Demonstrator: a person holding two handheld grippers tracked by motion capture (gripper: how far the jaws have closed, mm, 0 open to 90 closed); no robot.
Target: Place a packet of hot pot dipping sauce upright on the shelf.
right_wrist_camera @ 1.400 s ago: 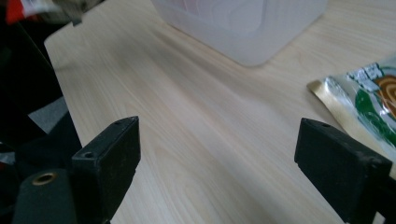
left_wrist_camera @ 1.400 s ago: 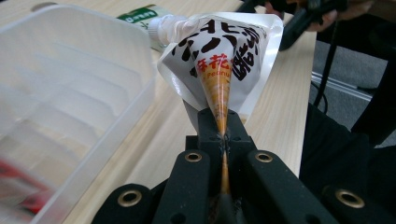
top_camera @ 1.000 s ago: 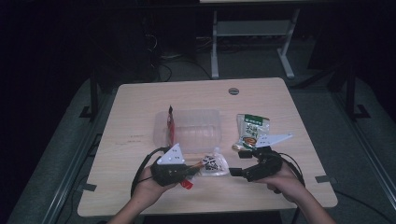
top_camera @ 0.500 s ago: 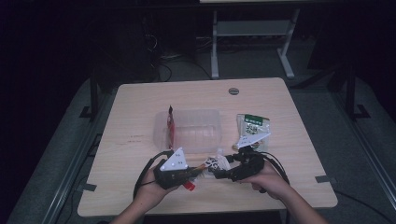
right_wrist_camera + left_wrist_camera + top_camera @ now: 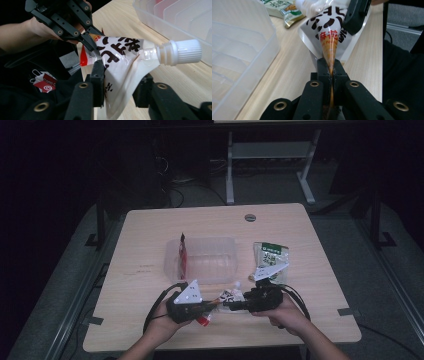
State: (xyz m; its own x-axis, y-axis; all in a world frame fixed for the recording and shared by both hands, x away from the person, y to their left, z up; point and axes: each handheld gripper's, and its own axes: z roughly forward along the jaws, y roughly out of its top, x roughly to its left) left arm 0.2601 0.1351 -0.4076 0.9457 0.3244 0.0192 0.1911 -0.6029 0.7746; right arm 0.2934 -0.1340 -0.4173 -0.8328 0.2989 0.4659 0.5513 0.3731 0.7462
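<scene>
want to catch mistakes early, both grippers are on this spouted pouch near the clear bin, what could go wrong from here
1. The left gripper pinches only the thin bottom edge of the spouted pouch, so the pouch may slip out.
2. The right gripper, whose jaws have just been closing, squeezes the pouch's body; the contents could be forced toward the white cap.
3. The pouch hangs close to the clear plastic bin, so a swing might knock it.

The pouch (image 5: pixel 331 30) has its cap chopped off at 12 o'clock in the left gripper view, and the print is too creased to read.
</scene>
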